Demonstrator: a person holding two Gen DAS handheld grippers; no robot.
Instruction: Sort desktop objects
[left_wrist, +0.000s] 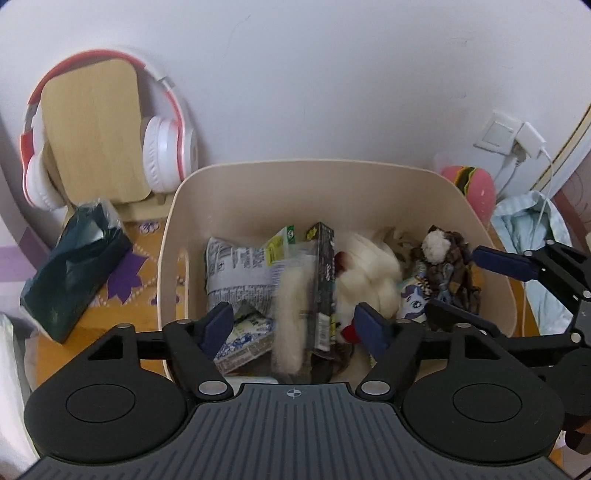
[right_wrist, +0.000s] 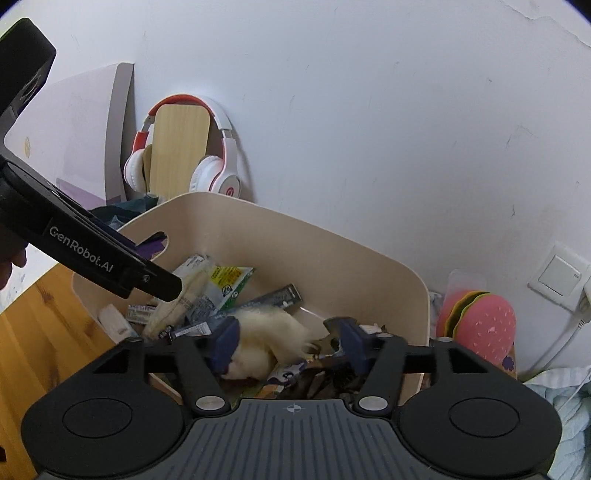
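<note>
A beige bin (left_wrist: 303, 166) holds several sorted items: snack packets (left_wrist: 236, 269), a dark box (left_wrist: 321, 280), a white furry toy (left_wrist: 365, 269), a brown doll (left_wrist: 447, 258) and a pony card (left_wrist: 413, 301). A blurred pale furry stick (left_wrist: 290, 321) hangs between the fingers of my left gripper (left_wrist: 295, 325), which is open above the bin. My right gripper (right_wrist: 288, 343) is open over the bin (right_wrist: 369, 254), above the white furry toy (right_wrist: 269, 336). The right gripper also shows in the left wrist view (left_wrist: 476, 280), and the left gripper in the right wrist view (right_wrist: 162, 284).
Red and white headphones (left_wrist: 162, 155) hang on a wooden stand (left_wrist: 92, 129) by the wall. A dark green tissue pack (left_wrist: 74, 269) lies left of the bin. A pink burger-shaped item (right_wrist: 480, 321), a wall socket (right_wrist: 561, 275) and blue cloth (left_wrist: 524, 236) are to the right.
</note>
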